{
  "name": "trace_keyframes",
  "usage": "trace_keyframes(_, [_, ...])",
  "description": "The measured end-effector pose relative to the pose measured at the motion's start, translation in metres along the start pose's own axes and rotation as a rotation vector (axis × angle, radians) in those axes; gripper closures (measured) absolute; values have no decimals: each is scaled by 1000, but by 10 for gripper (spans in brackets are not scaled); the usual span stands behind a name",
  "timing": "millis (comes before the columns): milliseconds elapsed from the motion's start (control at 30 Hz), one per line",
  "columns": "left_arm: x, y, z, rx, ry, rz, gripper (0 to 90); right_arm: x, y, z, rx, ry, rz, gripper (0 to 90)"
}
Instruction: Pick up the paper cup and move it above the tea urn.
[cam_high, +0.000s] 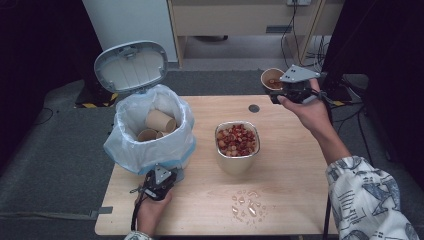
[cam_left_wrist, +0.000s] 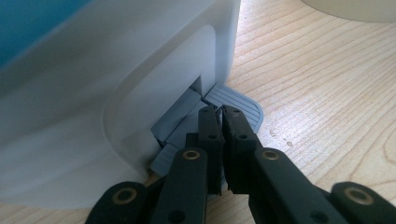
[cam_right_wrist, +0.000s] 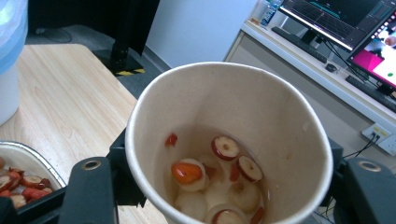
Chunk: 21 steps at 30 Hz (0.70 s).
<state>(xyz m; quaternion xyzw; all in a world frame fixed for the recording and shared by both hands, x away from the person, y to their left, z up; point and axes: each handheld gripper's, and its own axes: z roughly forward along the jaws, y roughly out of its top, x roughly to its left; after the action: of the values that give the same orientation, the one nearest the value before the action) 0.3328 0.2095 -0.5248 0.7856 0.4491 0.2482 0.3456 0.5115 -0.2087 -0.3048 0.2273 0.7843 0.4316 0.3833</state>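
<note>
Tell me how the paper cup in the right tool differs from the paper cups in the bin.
The held paper cup stands upright; the cups in the bin lie tilted. The held cup contains sliced red fruit in liquid; those in the bin look empty. All share the same tan paper look.

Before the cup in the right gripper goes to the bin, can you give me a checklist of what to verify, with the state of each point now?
1. Right gripper shut on the paper cup: ok, the jaws clamp both sides of it.
2. Cup upright, with the sliced fruit still inside: ok.
3. Bin lid raised: ok.
4. Left gripper shut, pressing the grey pedal: ok.
5. Room in the bin beside the cups already inside: ok, space remains.
6. Metal container of fruit stands near the way to the bin: cannot tell whether the cup will pass clear.
</note>
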Motion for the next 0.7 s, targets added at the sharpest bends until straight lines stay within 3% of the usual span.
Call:
trace_keyframes(133, [0,0,0,1,1,1,854,6,6,-1,-3,19,-44,336])
trace_keyframes(300, [0,0,0,0,-1,1,855,4,8,-3,-7,2,-46,336])
trace_keyframes(700, [0,0,0,-3,-2,-4,854,14,15,-1,-4,22,-90,335])
